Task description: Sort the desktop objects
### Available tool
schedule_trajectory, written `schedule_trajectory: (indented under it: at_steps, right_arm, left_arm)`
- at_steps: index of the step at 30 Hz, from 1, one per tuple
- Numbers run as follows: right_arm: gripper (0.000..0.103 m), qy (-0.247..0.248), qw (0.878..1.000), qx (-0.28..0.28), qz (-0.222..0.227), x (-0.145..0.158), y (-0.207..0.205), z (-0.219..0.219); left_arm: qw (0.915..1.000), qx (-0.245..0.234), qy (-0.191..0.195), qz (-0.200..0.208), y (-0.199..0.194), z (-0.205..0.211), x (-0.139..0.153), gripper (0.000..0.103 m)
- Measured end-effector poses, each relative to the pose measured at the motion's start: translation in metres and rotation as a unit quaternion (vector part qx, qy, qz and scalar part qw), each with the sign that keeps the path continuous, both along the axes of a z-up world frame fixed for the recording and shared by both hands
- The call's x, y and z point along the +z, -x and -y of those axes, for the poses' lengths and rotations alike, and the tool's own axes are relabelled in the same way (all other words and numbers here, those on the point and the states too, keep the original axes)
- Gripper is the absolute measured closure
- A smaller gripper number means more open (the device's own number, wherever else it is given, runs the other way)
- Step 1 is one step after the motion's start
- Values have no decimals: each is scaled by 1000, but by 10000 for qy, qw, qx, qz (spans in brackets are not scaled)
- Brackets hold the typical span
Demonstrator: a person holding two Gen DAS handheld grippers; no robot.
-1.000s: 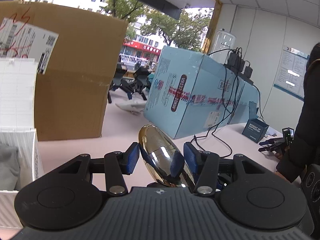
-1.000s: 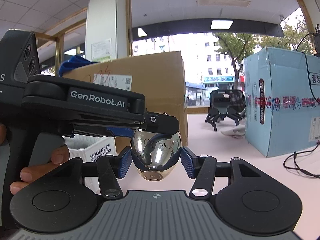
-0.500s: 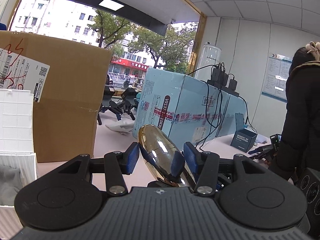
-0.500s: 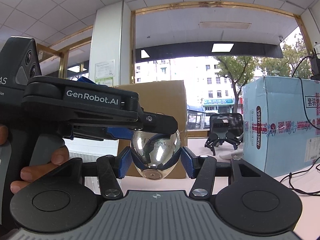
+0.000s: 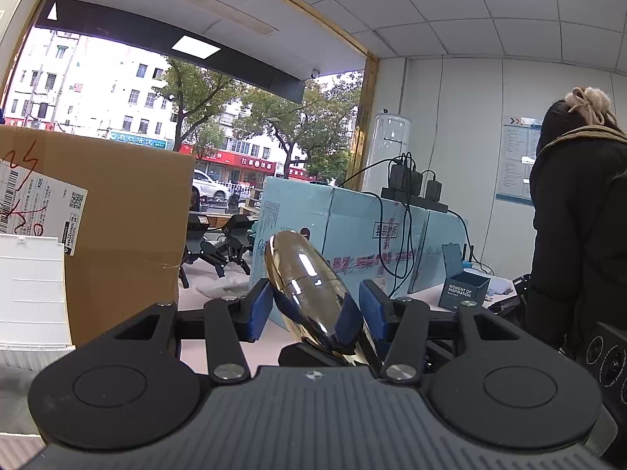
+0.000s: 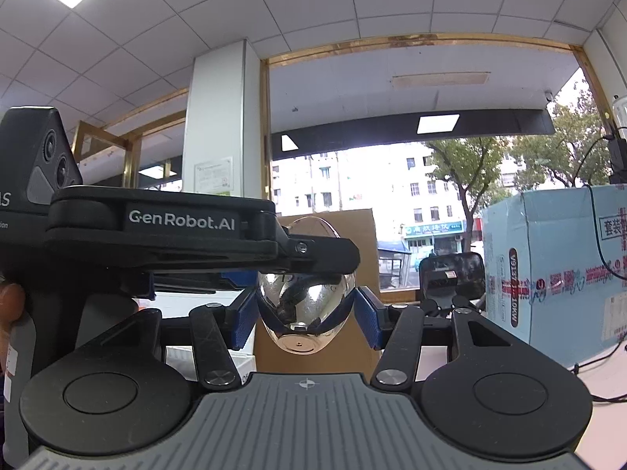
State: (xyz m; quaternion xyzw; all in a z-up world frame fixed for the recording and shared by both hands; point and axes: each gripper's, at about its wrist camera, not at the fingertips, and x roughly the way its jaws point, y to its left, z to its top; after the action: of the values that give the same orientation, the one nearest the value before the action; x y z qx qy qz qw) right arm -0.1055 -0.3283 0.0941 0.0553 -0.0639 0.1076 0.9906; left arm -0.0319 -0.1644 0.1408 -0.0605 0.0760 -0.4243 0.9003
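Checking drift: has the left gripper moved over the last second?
Yes. The left gripper tilted upward: the brown cardboard box now sits lower in its view.

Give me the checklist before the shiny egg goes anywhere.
1. Right hand-held gripper pads on both sides of the shiny egg: ok.
2. Left hand-held gripper firmly clamped: cannot tell; a gap shows beside one pad.
3. Egg held off the table: ok.
4. Drop spot chosen: cannot tell; only an edge of the white bin shows.
5. Space around free: not ok; a person in a dark coat stands close.
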Motion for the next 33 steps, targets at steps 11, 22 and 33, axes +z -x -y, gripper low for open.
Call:
schedule_trajectory:
  at_steps: [11,22,33]
  right_arm:
    - [53,291,9990,352,-2,14,-7,-37]
    - [53,386,9942,994,-112,32,-35,-93]
    - [53,485,9840,1708,-166,39,-68,-168]
  left_arm:
    - [9993,290,153,-189,-5,-36,7,57]
    - [9947,886,362,-379,-16,-107,13,58]
    - [9826,1702,594,-449,-25,-189,12,58]
